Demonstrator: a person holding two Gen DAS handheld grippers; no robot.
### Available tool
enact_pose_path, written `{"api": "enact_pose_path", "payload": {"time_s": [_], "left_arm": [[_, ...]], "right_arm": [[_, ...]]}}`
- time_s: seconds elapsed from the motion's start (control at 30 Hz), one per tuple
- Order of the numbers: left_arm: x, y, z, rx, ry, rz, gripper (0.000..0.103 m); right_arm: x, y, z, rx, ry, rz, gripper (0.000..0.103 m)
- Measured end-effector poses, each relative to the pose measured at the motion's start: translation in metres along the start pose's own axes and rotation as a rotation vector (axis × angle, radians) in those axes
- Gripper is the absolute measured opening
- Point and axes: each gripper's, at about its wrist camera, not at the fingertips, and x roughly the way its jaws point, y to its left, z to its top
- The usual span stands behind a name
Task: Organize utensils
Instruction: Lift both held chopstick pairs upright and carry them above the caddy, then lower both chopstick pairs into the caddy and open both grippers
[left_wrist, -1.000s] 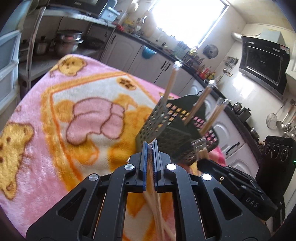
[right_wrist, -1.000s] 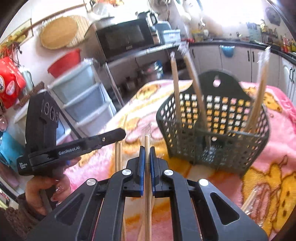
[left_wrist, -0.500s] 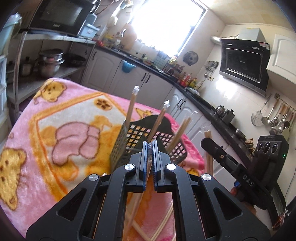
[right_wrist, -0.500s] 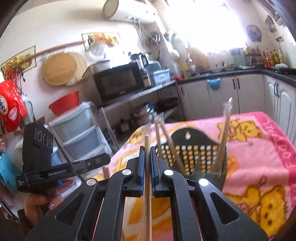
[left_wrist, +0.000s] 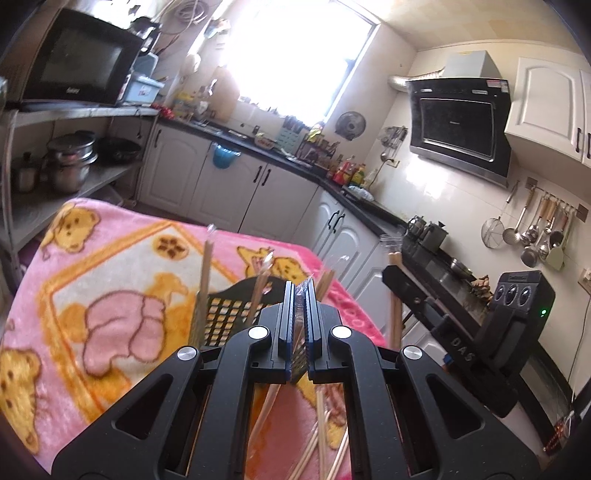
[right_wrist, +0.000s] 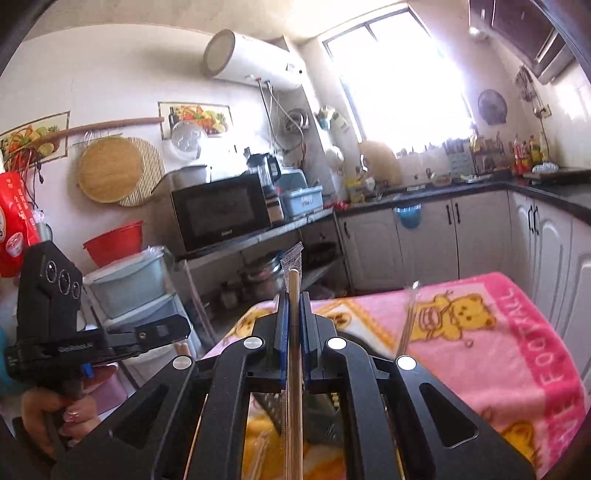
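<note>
My left gripper (left_wrist: 298, 291) is shut on a plastic-wrapped pair of chopsticks (left_wrist: 300, 332), held above the dark grey utensil basket (left_wrist: 229, 314). Several wrapped chopsticks (left_wrist: 204, 288) stand upright in that basket. More wrapped chopsticks (left_wrist: 321, 443) lie on the pink blanket below. My right gripper (right_wrist: 291, 295) is shut on another wrapped pair of chopsticks (right_wrist: 294, 354), upright above the basket (right_wrist: 321, 421). The right gripper shows at the right of the left wrist view (left_wrist: 397, 271), and the left gripper at the left of the right wrist view (right_wrist: 173, 334).
The pink bear-print blanket (left_wrist: 110, 295) covers the table. A shelf with a microwave (right_wrist: 221, 214) and pots (left_wrist: 70, 162) stands beyond the table's far edge. Kitchen cabinets (left_wrist: 221, 184) and a stove (left_wrist: 443, 258) run along the walls.
Both grippers have risen and tilted upward with their chopsticks. The basket has dropped lower in both views and now sits mostly behind the fingers.
</note>
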Motion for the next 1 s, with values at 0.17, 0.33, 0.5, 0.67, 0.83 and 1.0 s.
{"api": "enact_pose_path", "payload": {"time_s": [0.17, 0.33, 0.5, 0.67, 0.83, 1.0], "left_arm": [[0.005, -0.009, 0.016, 0.017, -0.024, -0.010, 0.002], [0.006, -0.013, 0.034, 0.036, -0.053, -0.011, 0.002], [0.006, -0.010, 0.054, 0.034, -0.095, 0.002, 0.002], [0.009, -0.004, 0.074, 0.026, -0.132, 0.012, 0.002], [0.014, 0.003, 0.086, 0.013, -0.162, 0.023, 0.002], [0.021, 0.013, 0.092, -0.009, -0.197, 0.049, 0.002]], "right_arm": [[0.009, -0.001, 0.012, -0.043, -0.061, 0.001, 0.006], [0.021, 0.000, 0.026, -0.093, -0.113, -0.014, 0.006], [0.036, -0.007, 0.041, -0.100, -0.147, -0.031, 0.006], [0.048, -0.013, 0.052, -0.096, -0.182, -0.052, 0.006], [0.058, -0.018, 0.059, -0.097, -0.209, -0.056, 0.006], [0.072, -0.021, 0.056, -0.107, -0.212, -0.075, 0.006]]}}
